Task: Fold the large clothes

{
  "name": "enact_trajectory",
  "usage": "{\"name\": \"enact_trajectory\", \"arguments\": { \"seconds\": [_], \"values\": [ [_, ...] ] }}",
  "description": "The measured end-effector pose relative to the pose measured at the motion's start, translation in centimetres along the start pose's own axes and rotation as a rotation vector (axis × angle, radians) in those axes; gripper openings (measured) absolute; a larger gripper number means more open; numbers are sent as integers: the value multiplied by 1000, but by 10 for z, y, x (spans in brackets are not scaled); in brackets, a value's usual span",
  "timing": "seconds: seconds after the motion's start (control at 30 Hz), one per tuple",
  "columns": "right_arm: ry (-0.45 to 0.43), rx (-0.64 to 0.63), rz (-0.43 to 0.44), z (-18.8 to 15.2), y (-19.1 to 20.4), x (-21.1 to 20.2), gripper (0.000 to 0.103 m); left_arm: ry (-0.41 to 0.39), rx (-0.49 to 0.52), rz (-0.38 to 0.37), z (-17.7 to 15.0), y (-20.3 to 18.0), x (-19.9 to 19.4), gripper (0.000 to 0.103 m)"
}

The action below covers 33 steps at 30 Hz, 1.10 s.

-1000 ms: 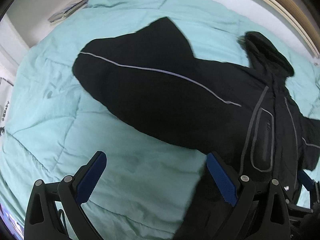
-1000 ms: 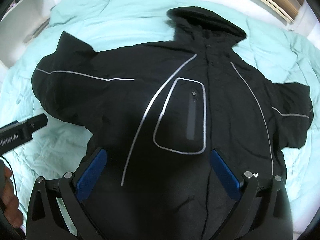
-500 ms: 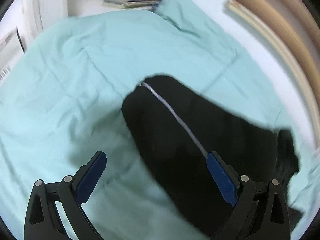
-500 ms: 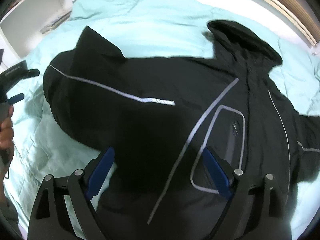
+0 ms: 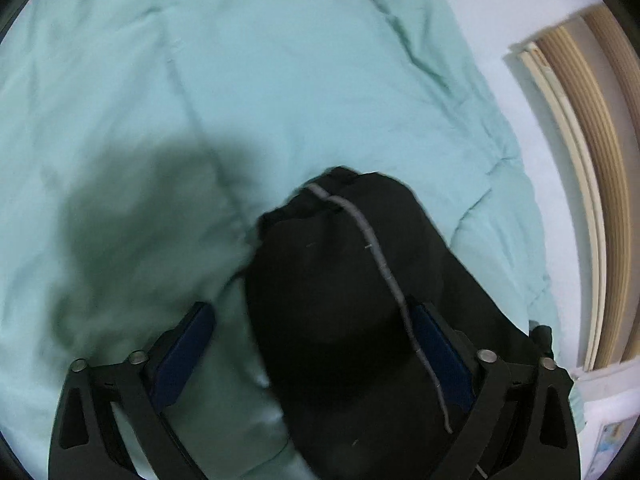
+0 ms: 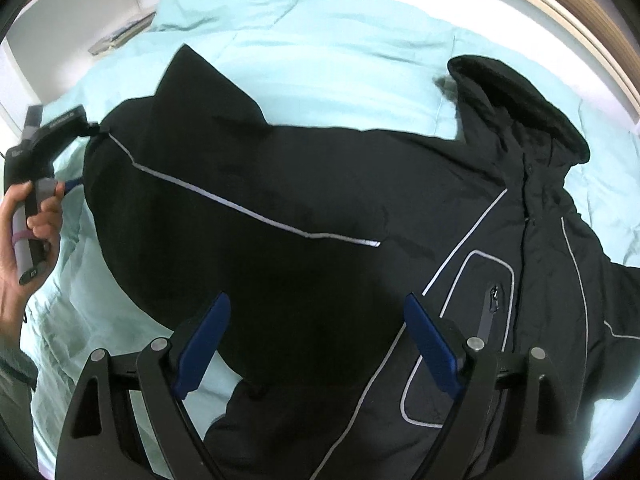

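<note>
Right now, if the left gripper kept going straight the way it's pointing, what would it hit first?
Most likely the jacket sleeve: its cuff end already lies between the open fingers of the left gripper. Beyond it is only the teal duvet. Depth is uncertain.

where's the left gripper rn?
Left gripper sits open over the jacket's sleeve cuff on the teal duvet; the right wrist view shows it at far left.

Left wrist cam is sitting low and close, looking down along the jacket sleeve (image 5: 344,288) toward its cuff end. Right wrist cam is hanging higher and further back, facing the whole black jacket (image 6: 320,240). Both are catching that sleeve and the teal duvet (image 5: 240,80).
</note>
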State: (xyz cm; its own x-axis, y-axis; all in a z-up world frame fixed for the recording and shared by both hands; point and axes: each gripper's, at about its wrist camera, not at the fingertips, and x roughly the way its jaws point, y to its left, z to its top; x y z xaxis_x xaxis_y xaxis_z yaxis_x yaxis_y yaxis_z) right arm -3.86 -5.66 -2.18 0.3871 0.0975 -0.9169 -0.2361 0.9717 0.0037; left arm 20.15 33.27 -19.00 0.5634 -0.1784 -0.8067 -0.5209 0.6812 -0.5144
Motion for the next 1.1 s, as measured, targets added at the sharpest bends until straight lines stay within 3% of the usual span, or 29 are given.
{"name": "enact_trajectory", "arguments": {
  "seconds": [0.03, 0.07, 0.13, 0.17, 0.27, 0.37, 0.47, 0.5, 0.57, 0.63, 0.73, 0.87, 0.93, 1.1],
  "values": [
    [2, 1, -1, 0, -1, 1, 90, 5, 20, -8, 1, -6, 4, 67],
    [2, 1, -1, 0, -1, 3, 90, 9, 43, -3, 2, -12, 4, 52],
    [-6, -2, -6, 3, -1, 4, 90, -25, 108, 10, -1, -26, -3, 27],
    [-14, -3, -5, 6, -1, 4, 90, -51, 138, 29, -3, -34, -10, 22],
    [-48, 9, 14, 19, 1, 6, 90, -144, 143, 48, -10, -40, -51, 20],
    [-91, 19, 58, 35, 8, 9, 89, -234, 58, 122, -25, -19, -101, 19],
    [-105, 23, 107, 43, 19, 20, 86, -199, -43, 162, -36, 17, -109, 19],
    [-89, 21, 112, 44, 24, 28, 84, -175, -38, 192, -41, 24, -104, 19],
    [-30, 16, 136, 43, 33, 49, 66, -152, -17, 228, -49, 26, -93, 19],
    [42, 6, 117, 38, 40, 74, 65, -175, 39, 240, -53, 19, -97, 19],
    [91, -46, 103, 35, 45, 93, 66, -227, 128, 190, -56, -5, -114, 18],
    [97, 25, 187, 40, 24, 72, 65, -262, 285, 120, -66, -52, -145, 18],
    [84, 83, 218, 37, 5, 56, 65, -263, 360, 52, -79, -83, -156, 18],
    [77, 176, 201, 8, -51, 21, 66, -204, 526, -100, -126, -155, -163, 17]
  ]
}}
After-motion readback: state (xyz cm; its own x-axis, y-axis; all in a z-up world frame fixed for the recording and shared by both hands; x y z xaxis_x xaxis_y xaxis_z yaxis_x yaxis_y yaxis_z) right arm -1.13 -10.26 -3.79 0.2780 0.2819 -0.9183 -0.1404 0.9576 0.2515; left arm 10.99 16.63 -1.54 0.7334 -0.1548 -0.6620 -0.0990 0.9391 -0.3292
